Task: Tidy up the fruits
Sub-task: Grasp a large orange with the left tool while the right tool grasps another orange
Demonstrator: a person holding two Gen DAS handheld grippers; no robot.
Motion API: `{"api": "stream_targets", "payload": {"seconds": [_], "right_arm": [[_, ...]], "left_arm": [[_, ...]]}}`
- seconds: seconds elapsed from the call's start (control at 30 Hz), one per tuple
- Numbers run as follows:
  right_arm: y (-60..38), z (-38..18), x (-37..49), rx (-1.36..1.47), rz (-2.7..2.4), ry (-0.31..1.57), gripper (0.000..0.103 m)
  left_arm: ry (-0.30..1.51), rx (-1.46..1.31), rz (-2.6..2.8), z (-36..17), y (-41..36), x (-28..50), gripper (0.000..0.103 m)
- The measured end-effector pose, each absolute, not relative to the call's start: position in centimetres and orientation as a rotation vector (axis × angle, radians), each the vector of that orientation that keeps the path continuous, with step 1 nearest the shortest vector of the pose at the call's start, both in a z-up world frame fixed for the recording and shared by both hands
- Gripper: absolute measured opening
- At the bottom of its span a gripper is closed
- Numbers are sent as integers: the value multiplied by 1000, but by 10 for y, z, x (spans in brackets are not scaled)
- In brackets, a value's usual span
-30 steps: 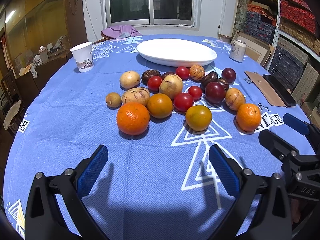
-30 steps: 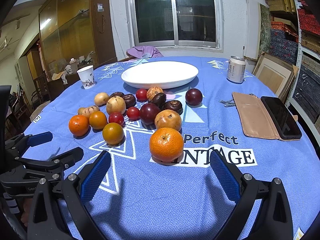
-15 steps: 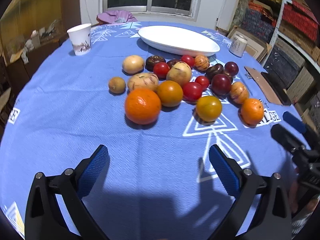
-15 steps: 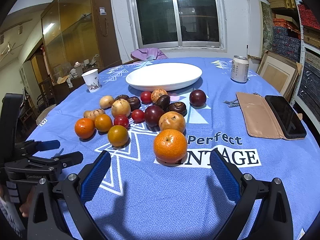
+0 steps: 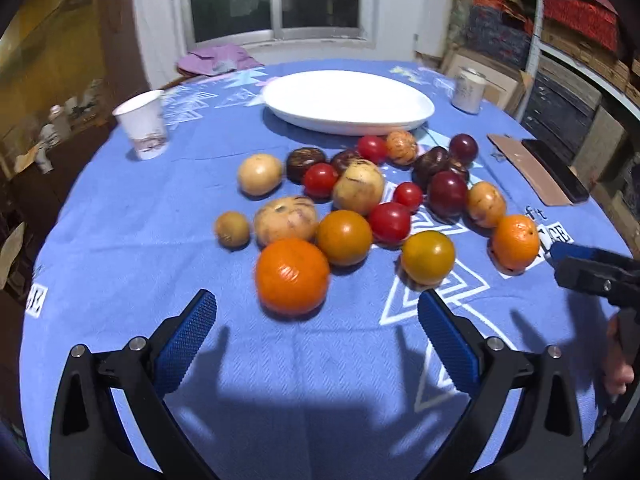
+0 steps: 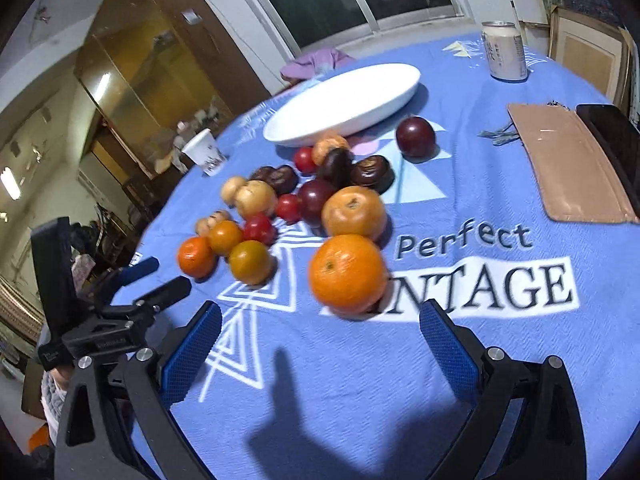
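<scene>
A: Left wrist view, largest item first: a round table under a blue patterned cloth (image 5: 120, 240), printed "Perfect" and "…NTAGE" in the right wrist view. Toward its far side lies an oval white dish (image 5: 348, 100), holding nothing.

B: And the fruit?

A: All of it sits on the cloth, in a loose cluster just in front of the dish. Nearest the left gripper (image 5: 316, 316) is a large orange (image 5: 292, 276); behind it a streaked pale fruit (image 5: 285, 220), an orange-yellow tomato (image 5: 344, 237) and a small brown fruit (image 5: 232, 229). At the right edge of the cluster a second orange (image 5: 515, 242) rests on the white lettering, with a yellow-green tomato (image 5: 428, 257) between the two oranges. Red tomatoes, dark plums and brown fruits fill the middle.

B: Gripper states?

A: Left gripper: blue-padded fingers spread wide, holding nothing, low over bare cloth just short of the large orange. Right gripper (image 6: 320, 320): fingers likewise spread and holding nothing, the second orange (image 6: 347, 273) just ahead of the gap, untouched.

B: Smaller items?

A: A tan wallet-style case (image 6: 568, 168) with a dark phone (image 6: 612, 140) at the right edge, a paper cup (image 5: 143, 124) at left, a drink can (image 6: 504, 51) beyond the dish.
</scene>
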State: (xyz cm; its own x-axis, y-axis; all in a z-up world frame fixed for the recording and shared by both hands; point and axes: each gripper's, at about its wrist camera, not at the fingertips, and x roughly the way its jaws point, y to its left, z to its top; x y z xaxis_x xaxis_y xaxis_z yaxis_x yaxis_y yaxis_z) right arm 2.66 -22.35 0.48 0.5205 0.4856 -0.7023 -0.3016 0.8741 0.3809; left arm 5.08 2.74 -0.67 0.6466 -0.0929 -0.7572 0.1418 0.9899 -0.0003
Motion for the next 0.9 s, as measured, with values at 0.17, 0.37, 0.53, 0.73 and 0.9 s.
{"api": "stream_targets", "payload": {"seconds": [0.17,0.37,0.53,0.73,0.9], "right_arm": [[-210,11,32,57,488,902,100],[-194,17,39,-75,453,838,100],[-189,11,46,-108,434,831,98],[-199,4,56,-7,484,884,82],[-197,2,57,0,517,906,77]], "left_arm": [[887,48,-148,-16,28,70,99],[880,3,-141,-21,35,78,99],[903,15,-163,-28,32,82,99],[906,3,-185,-29,30,82,99],[914,-19,-178,-29,35,86,84]]}}
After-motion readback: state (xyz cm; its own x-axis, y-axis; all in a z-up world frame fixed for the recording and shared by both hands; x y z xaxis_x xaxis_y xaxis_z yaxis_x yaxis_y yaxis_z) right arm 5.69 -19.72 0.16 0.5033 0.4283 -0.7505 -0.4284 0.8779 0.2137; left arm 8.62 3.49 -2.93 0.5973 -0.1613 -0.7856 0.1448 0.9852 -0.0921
